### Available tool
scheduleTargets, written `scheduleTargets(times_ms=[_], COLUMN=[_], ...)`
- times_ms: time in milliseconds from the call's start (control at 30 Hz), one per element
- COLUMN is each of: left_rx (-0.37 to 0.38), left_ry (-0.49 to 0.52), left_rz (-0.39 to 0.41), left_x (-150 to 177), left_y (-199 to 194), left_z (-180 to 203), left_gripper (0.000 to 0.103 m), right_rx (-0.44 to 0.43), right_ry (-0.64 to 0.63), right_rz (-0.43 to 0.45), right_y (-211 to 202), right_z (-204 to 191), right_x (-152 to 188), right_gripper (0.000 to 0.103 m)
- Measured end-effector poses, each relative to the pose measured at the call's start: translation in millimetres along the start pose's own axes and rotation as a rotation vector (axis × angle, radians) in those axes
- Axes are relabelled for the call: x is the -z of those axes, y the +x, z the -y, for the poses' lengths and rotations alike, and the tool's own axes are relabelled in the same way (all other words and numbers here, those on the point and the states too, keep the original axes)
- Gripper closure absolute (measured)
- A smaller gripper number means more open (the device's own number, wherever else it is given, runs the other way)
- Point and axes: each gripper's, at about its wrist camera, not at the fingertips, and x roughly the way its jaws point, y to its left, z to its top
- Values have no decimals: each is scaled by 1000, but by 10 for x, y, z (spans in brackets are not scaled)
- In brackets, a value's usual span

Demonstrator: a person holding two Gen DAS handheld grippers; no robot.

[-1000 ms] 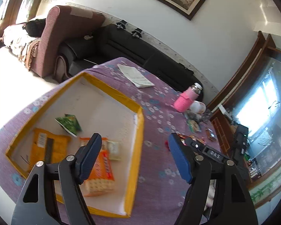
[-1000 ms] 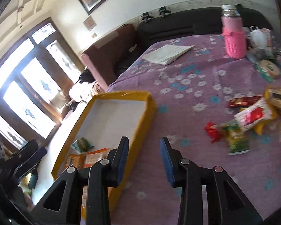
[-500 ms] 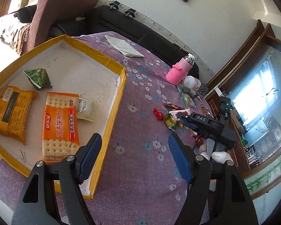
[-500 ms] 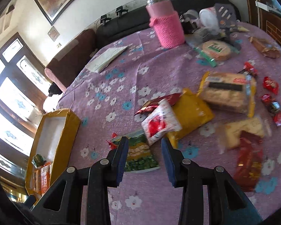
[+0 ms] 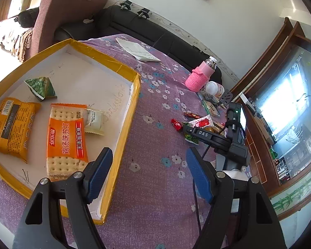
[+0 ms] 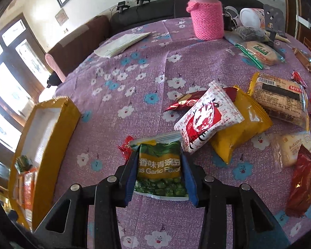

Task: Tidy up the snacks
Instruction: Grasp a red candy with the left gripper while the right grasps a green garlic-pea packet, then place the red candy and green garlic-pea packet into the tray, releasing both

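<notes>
A green pea packet point(image 6: 159, 172) lies flat on the purple flowered cloth. My right gripper point(image 6: 159, 155) straddles it, one blue pad along each side edge. Its jaws are opening and the pads do not squeeze the packet. My left gripper point(image 5: 148, 155) hangs open with nothing between its fingers, above the cloth by the near right corner of the yellow-rimmed box point(image 5: 132, 108). Inside the box lie an orange cracker packet point(image 5: 67, 139), an orange-yellow packet point(image 5: 9, 126), a small green packet point(image 5: 41, 86) and a small white packet point(image 5: 94, 120).
Loose snacks lie right of the pea packet: a white-and-red packet point(image 6: 205, 120), a yellow one point(image 6: 238, 124), a biscuit pack point(image 6: 280, 99), red candies point(image 6: 125, 147). A pink-sleeved bottle point(image 6: 206, 18) and folded papers point(image 6: 122, 43) sit farther back. A black sofa point(image 5: 134, 27) lines the wall.
My right gripper swung from beside the box to the snack pile and sank over the green pea packet, its jaws a little wider. My left gripper drew back over the box's near corner, then held still.
</notes>
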Motion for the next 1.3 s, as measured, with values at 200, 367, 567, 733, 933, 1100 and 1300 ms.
scheduleTargets(times_ms=[200, 367, 567, 733, 933, 1100, 1300], left_rx=[9, 21, 37, -22, -91, -177, -167], left_ry=[18, 59, 145, 167, 247, 374, 396], left_rz=[-25, -79, -171, -236, -245, -235, -175], left_x=[-47, -185, -386, -406, -377, -293, -268], left_y=[21, 271, 1062, 1649, 1998, 2134, 1919], left_z=[115, 351, 728, 875, 1011, 1148, 1171], left_gripper=[30, 30, 54, 69, 67, 85, 87], right_rx=[0, -76, -166, -233, -250, -256, -249], right_ry=[2, 87, 147, 217, 227, 245, 236], right_rz=[15, 41, 98, 86, 90, 89, 91], right_y=[-53, -353, -665, -650, -657, -653, -650], right_z=[49, 302, 615, 807, 847, 885, 868], right_x=[64, 190, 387, 398, 386, 389, 395], right_gripper=[65, 65, 65, 65, 65, 65, 65])
